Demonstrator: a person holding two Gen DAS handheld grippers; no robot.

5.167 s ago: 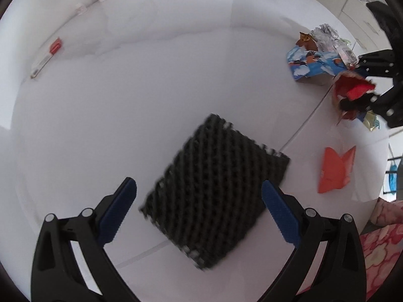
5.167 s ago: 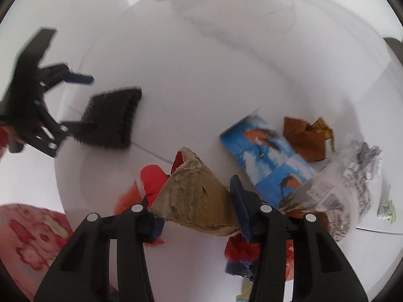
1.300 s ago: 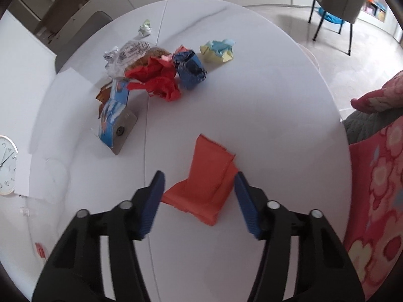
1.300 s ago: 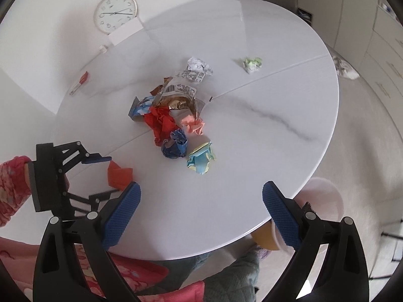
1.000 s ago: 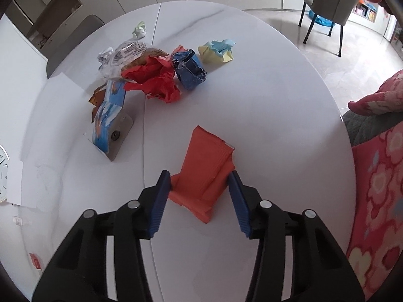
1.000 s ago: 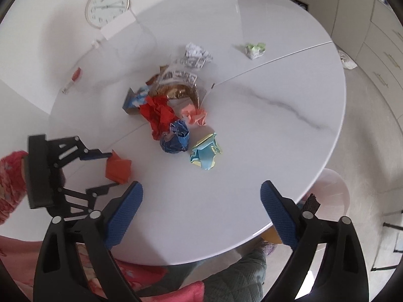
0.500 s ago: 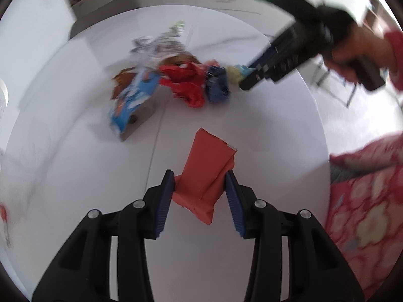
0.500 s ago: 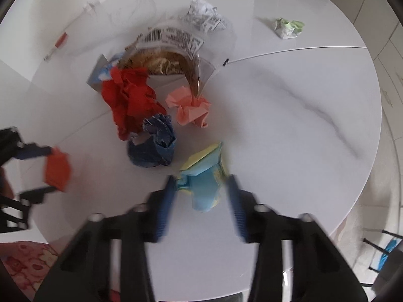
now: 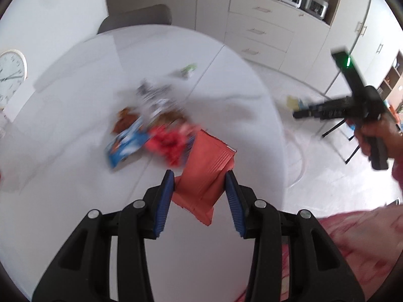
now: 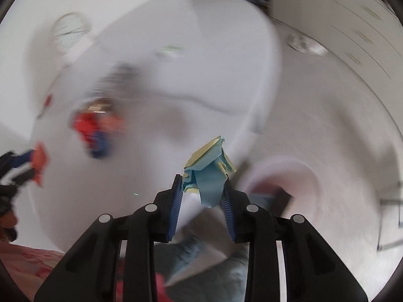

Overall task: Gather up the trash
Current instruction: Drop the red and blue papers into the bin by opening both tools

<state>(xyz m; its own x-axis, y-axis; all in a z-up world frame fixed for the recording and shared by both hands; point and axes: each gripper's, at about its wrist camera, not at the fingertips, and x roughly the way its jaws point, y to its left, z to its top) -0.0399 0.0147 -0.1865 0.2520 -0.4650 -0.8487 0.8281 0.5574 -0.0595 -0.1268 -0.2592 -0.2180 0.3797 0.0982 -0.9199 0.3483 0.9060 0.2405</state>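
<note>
The left claw (image 9: 199, 196) clamped an orange wrapper (image 9: 205, 173); the right claw (image 10: 202, 196) had just closed on blue-yellow crumpled paper (image 10: 210, 173).

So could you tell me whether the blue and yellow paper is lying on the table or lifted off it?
Lifted off. The blue and yellow paper is pinched in the right gripper, beyond the table edge.

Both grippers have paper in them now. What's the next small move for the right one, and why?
Probably carry it on over the pale round bin past the table edge, then open. The right gripper, whose jaws have just been closing, is clamped on the blue-and-yellow paper wad, already lifted beyond the edge. The left gripper holds the orange paper.
</note>
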